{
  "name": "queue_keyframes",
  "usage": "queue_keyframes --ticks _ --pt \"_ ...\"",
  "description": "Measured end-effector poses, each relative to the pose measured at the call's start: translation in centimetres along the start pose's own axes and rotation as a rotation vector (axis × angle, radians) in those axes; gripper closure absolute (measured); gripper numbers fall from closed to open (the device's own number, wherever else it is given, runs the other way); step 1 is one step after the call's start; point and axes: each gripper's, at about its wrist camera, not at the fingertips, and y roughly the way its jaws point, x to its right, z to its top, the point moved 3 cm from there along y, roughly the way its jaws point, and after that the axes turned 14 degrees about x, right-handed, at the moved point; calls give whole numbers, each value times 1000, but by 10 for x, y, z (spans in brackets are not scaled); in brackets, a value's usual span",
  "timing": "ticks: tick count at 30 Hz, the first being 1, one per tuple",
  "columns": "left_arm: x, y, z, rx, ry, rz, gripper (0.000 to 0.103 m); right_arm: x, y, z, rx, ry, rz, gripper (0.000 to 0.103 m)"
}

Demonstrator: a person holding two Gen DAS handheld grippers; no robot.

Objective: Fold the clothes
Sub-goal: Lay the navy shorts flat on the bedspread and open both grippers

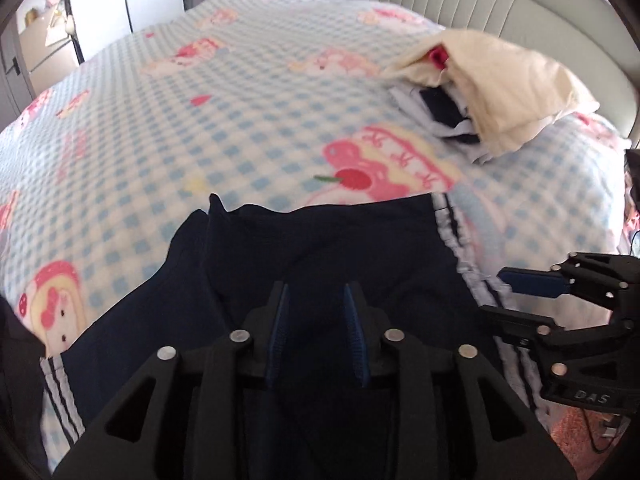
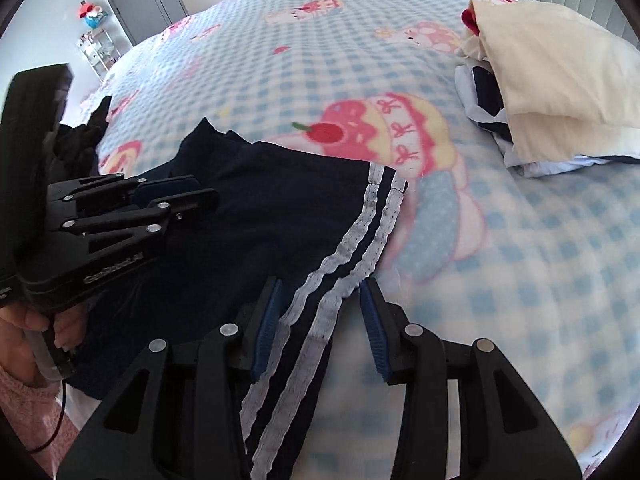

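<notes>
A navy garment (image 1: 320, 248) with white side stripes (image 2: 360, 232) lies flat on the near part of the bed. My left gripper (image 1: 316, 296) hangs over its dark middle with the jaws apart and nothing between the pads. In the right wrist view the left gripper (image 2: 200, 194) shows from the side over the garment's left part. My right gripper (image 2: 320, 286) stands open at the striped edge, and the white stripes run between its fingers without the pads pressing on them. From the left wrist view the right gripper (image 1: 494, 294) is at the garment's right border.
A checked blue blanket (image 1: 200, 120) with pink cartoon prints covers the bed. A pile of folded clothes with a cream piece on top (image 1: 500, 80) (image 2: 552, 72) sits at the far right by the padded headboard (image 1: 480, 0). A dark bundle (image 2: 80, 136) lies at the left. A hand (image 2: 24, 320) holds the left gripper.
</notes>
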Motion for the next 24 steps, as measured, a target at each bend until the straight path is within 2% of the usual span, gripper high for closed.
queue_keyframes --ticks 3,6,9,11,13,16,18,20,22,24 --pt "-6 -40 -15 41 -65 15 55 -7 -9 -11 0 12 28 62" --pt "-19 -59 -40 28 -99 78 55 -25 -12 -18 -8 -5 52 62" --pt "-40 -55 -75 -87 -157 190 55 -36 -20 -32 -4 -23 48 62" --pt "-51 -54 -95 -124 -199 261 55 -40 -16 -41 -14 3 44 62" --pt "-55 -62 -102 -111 -249 257 55 -40 -15 -48 -19 37 46 61" --pt "-55 -87 -98 -37 -222 274 55 -38 -17 -50 -4 67 32 59" --pt "-58 -105 -96 13 -235 277 55 -39 -31 -46 47 72 20 59" --pt "-63 -116 -100 46 -293 240 55 -43 -47 -43 105 65 14 59" --pt "-68 -115 -107 32 -358 215 54 -52 -51 -45 106 28 29 57" --pt "-72 -111 -116 9 -422 192 54 -62 -46 -54 62 9 63 57"
